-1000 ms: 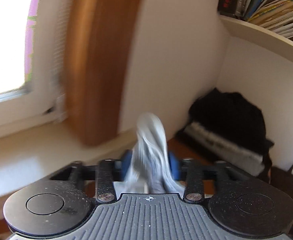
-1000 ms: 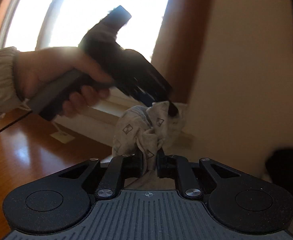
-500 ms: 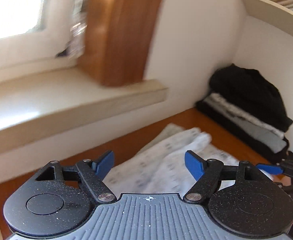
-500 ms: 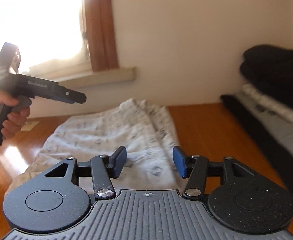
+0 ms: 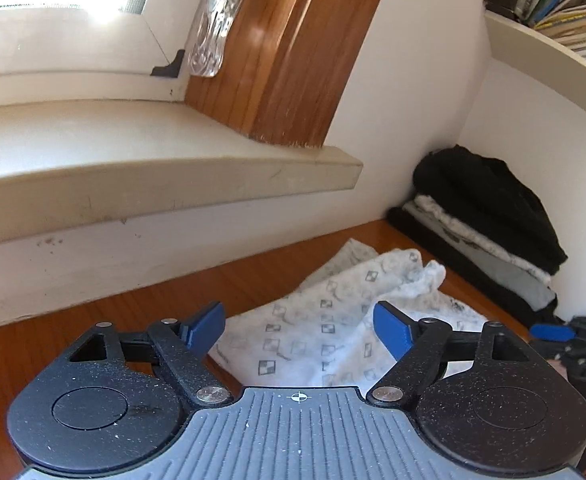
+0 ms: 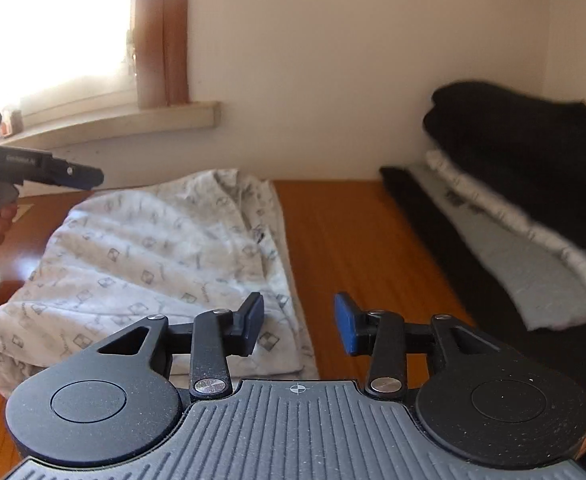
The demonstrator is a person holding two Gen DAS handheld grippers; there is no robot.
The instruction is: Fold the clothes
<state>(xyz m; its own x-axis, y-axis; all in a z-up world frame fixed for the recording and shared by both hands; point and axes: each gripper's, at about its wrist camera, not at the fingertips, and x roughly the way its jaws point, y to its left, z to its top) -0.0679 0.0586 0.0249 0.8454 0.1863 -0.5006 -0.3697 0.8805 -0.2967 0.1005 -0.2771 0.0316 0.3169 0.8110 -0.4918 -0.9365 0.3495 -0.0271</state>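
The patterned white garment (image 6: 161,248) lies rumpled on the wooden tabletop (image 6: 341,240), just left of the folded stack (image 6: 513,200), so a careless pinch could catch only one layer and skew the fold. The left hand-held gripper (image 5: 299,330) hovers angled down over the cloth, jaws opening wide and empty. The right hand-held gripper (image 6: 299,326), tilted down at the garment's right edge, is closing on nothing.

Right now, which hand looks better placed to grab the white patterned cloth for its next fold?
Probably the left gripper: its opening jaws frame the cloth. The right gripper, jaws closing, frames mostly bare table beside the cloth's edge.
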